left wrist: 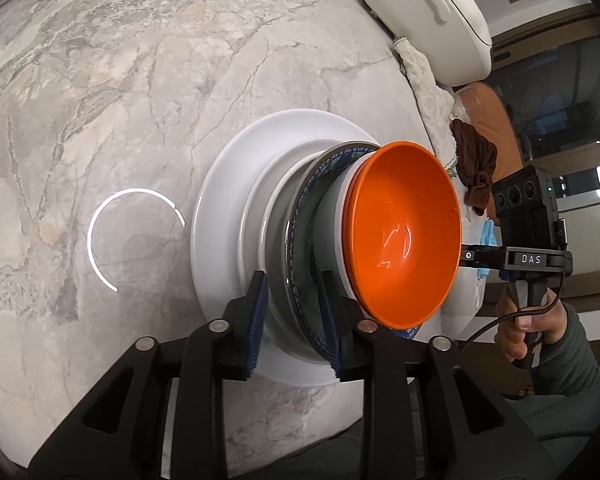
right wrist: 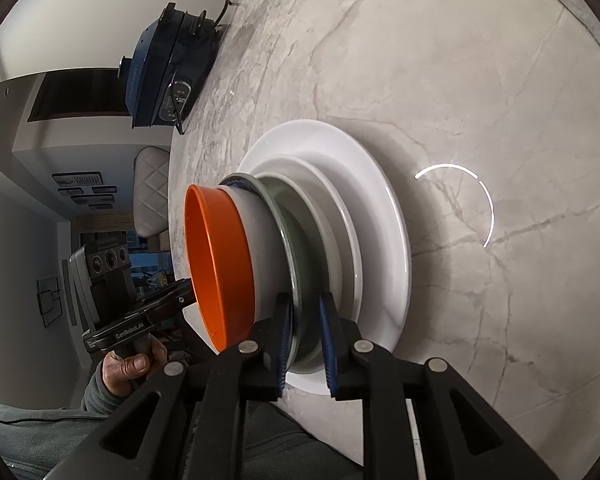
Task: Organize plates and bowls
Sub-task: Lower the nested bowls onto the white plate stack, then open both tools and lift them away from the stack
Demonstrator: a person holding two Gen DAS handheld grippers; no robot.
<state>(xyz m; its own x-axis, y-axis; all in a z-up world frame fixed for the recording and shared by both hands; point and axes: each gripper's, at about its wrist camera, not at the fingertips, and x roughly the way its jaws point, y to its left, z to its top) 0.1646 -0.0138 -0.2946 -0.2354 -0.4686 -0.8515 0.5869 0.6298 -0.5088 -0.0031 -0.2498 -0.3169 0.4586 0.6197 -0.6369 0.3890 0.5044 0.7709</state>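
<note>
A stack stands on the marble table: a large white plate at the bottom, a smaller white plate on it, a grey-green plate with a blue patterned rim, a white bowl and an orange bowl on top. My left gripper is closed around the near rim of the grey-green plate. My right gripper grips the same plate's rim from the opposite side, under the orange bowl. The large white plate lies beneath.
A cream appliance, a white cloth and a brown cloth sit at one table edge. A blue appliance stands at another edge. The marble tabletop stretches beyond the stack. The table edge is close to my body.
</note>
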